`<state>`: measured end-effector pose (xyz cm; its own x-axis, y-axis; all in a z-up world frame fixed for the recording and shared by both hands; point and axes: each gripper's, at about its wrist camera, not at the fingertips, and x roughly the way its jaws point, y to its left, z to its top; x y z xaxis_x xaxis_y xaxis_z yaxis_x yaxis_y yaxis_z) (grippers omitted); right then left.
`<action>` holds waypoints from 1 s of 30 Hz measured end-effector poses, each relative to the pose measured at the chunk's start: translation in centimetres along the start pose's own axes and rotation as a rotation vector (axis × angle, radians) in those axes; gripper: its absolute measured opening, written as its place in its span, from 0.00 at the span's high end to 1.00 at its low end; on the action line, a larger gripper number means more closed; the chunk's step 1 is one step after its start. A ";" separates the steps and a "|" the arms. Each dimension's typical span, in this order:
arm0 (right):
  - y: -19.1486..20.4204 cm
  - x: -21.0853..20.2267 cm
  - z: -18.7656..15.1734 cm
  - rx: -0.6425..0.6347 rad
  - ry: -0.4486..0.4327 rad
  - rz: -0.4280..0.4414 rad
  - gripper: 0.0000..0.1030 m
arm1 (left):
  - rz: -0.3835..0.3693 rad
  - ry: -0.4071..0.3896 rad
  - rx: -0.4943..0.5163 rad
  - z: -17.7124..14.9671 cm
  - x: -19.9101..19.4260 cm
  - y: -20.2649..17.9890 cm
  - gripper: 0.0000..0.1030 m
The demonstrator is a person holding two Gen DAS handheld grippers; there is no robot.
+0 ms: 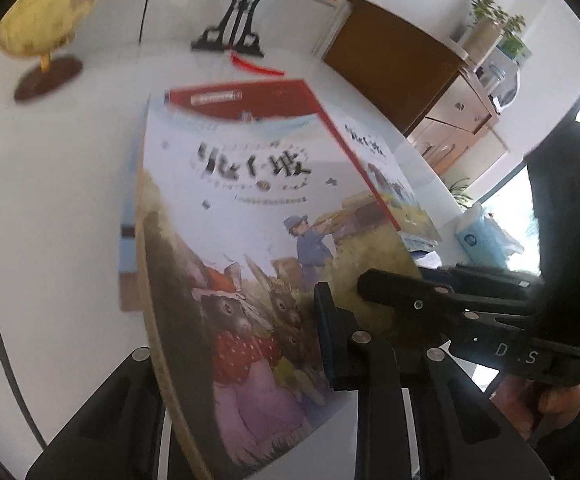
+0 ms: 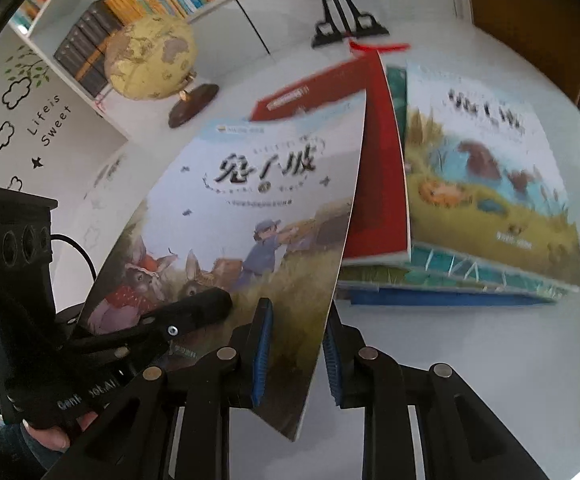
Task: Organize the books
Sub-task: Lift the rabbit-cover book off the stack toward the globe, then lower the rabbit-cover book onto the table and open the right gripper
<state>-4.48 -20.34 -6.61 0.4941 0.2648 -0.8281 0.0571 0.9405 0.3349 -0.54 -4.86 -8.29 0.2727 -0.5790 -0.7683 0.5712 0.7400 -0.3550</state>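
Two grippers lift one rabbit book off the white table.

Nearest, the left gripper [image 1: 246, 344] and the right gripper [image 2: 295, 356] are both squeezed shut on the near edge of the rabbit book [image 2: 250, 216], one at each bottom corner. The book is thin, flat and shiny, bending a little, tilted up, its long side pointing away toward the shelves. Just behind it lies one red book [image 2: 377, 168]. Beside that sits a stack of about four more picture books [image 2: 485, 184] on the smooth table [image 2: 469, 360]. Farther back stand one round yellow globe [image 2: 150, 56] and one black metal stand [image 2: 347, 24].
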 end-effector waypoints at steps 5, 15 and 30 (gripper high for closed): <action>3.1 -1.1 0.5 -0.154 -0.036 -0.039 0.80 | 0.114 -0.075 0.062 0.5 -2.5 -0.1 0.78; 12.3 -1.4 3.5 -0.378 -0.116 0.078 0.80 | 0.375 -0.253 0.048 1.4 -11.4 4.0 0.78; 24.7 10.0 7.0 -0.525 -0.012 0.218 0.80 | 0.481 -0.262 -0.244 -0.2 -13.4 18.7 0.77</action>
<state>7.93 4.11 -3.51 0.4558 0.4653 -0.7588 -0.4846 0.8448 0.2269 6.36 16.86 -4.71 0.6562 -0.2019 -0.7270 0.1507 0.9792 -0.1359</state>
